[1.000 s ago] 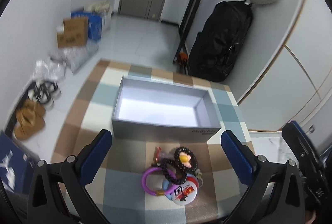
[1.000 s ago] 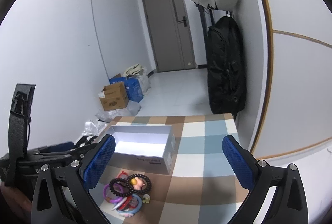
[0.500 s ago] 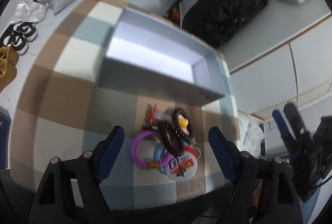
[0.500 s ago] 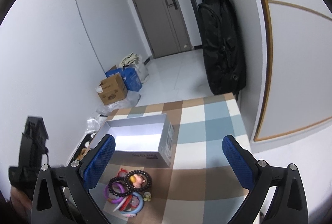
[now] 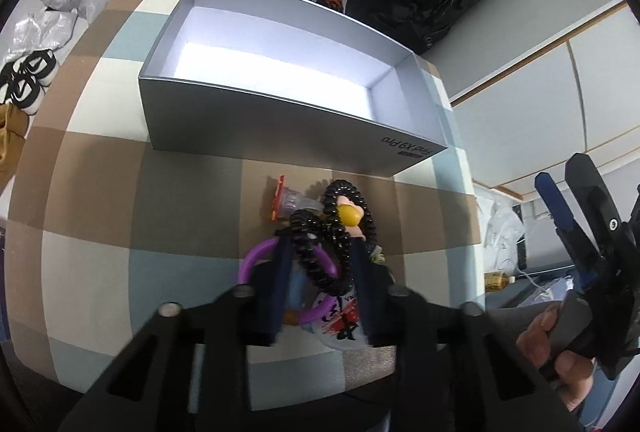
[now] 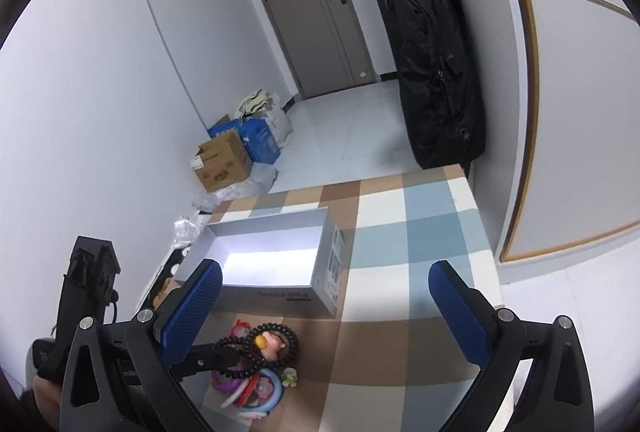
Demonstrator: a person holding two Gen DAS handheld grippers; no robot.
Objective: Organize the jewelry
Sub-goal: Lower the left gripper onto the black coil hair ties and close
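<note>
Change: our left gripper has dropped and narrowed onto the black bead bracelet, pinching it.
Right gripper: spread wide, held above.
Surface: checked cloth.
Beyond: matte grey box, open.
Room: grey door.

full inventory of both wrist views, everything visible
Box: 1, grey, open, empty, far side of table.
Checked cloth: 1, brown, blue and cream, covers table.
Black bead bracelet: 1, on jewelry pile in front of box.
Black coil band: 1, between left tongs' fingers.
Purple ring: 1, under coil band.
Round badge: 1, white with red, bottom of pile.
Yellow-pink charm: 1, inside bead bracelet.
Black bag: 1, hanging by wall.
Cardboard box: 1, brown, on floor.
Blue box: 1, on floor behind it.
Door: 1, grey, shut.
Left tongs: narrowed around pile; grip unclear.
Right tongs: open, above table.
</note>
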